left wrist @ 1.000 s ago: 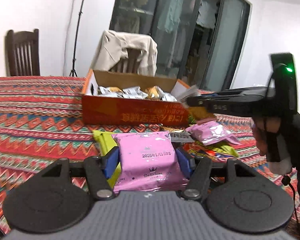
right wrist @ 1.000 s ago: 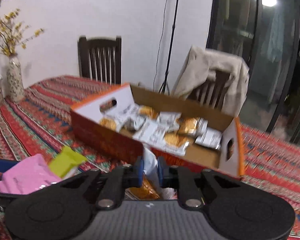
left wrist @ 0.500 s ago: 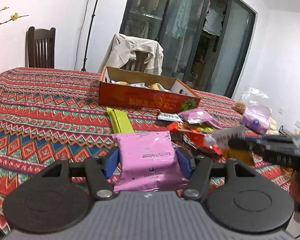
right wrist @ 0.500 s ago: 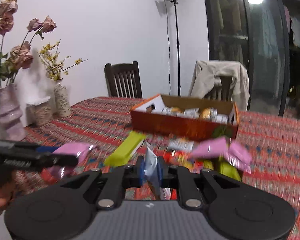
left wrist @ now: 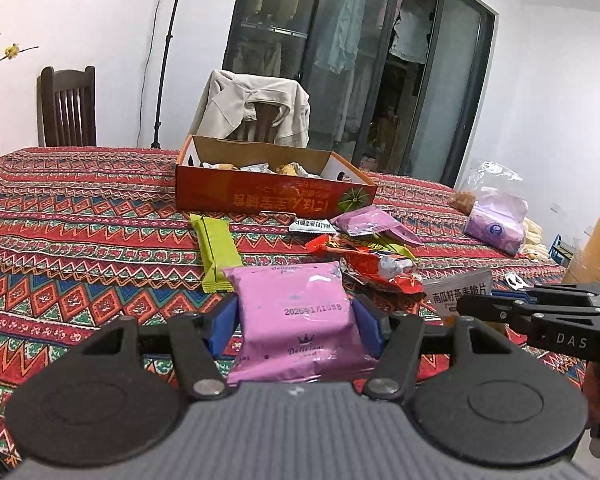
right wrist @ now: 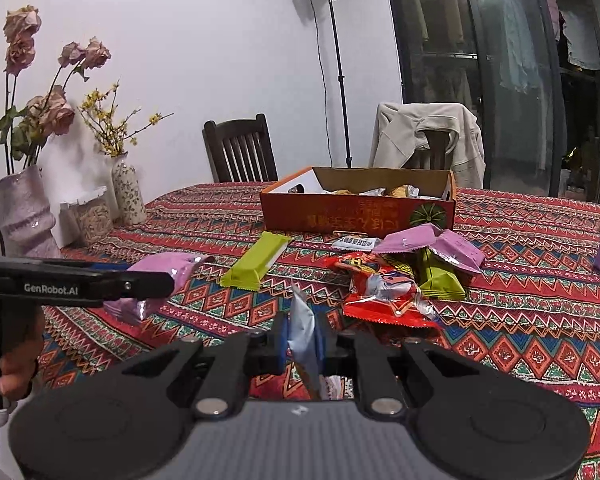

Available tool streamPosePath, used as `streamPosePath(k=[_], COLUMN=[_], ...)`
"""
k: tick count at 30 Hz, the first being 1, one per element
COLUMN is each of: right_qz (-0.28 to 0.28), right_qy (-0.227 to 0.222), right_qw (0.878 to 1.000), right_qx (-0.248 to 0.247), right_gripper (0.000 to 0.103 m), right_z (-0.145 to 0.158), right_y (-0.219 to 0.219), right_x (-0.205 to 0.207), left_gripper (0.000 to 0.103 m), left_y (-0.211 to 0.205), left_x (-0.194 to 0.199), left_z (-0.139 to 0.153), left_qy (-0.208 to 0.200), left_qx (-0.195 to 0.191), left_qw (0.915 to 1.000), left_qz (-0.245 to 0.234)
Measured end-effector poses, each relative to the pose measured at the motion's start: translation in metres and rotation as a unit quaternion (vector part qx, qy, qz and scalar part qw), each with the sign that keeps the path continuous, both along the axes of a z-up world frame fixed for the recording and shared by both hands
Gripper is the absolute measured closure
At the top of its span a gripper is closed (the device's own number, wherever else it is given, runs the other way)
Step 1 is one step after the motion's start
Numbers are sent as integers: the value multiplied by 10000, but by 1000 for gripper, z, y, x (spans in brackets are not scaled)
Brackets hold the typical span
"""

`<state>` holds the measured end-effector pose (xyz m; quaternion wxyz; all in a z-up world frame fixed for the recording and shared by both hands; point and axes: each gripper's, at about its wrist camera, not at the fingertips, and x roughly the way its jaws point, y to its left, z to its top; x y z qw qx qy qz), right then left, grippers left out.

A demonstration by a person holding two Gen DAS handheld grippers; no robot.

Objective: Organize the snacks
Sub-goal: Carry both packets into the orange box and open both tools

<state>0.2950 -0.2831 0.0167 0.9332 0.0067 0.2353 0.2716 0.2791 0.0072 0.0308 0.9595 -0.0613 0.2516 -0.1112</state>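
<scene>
My left gripper (left wrist: 294,326) is shut on a pink snack packet (left wrist: 296,320), held flat above the patterned tablecloth. It shows in the right wrist view (right wrist: 152,280) at the left. My right gripper (right wrist: 302,344) is shut on a thin white packet (right wrist: 302,340), held edge-on; the same packet shows in the left wrist view (left wrist: 458,292). An orange cardboard box (left wrist: 272,196) with several snacks inside stands at the table's middle, also in the right wrist view (right wrist: 358,214). Both grippers are well short of the box.
Loose snacks lie in front of the box: a green bar (left wrist: 216,252), a red packet (left wrist: 376,266), pink packets (right wrist: 432,246). Vases with flowers (right wrist: 26,208) stand at the left edge. A plastic bag (left wrist: 494,220) sits at the right. Chairs stand behind the table.
Both grippers have drawn back from the box toward the table's near edge, each still holding its packet. The box now looks farther away in both views.
</scene>
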Motion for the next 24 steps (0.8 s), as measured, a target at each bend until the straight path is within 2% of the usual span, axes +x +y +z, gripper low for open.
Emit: streamPosePath(k=[7,13,19,24], right_qz=[-18,1,87,138], right_qy=[1,-199,-635,-459], right_qw=[10000,9998,9979,9988], right_qx=[81,-21,-74,-44], right_gripper=[90,90,90,90], right_z=[1,15,58,80], right_y=[-3,-2,-2,2], right_x=[20,58,136,234], left_gripper=[40,40,40,40], left_y=[3,8,10,9], left_x=[31,86,177,270], left_z=[2,26,51,52], left_qy=[18,-211,-280,65], left_qx=[-122,-220,-225,-198], left_qw=[9999,9992,9990,9996], left_qz=[-117,-258,-283,-196])
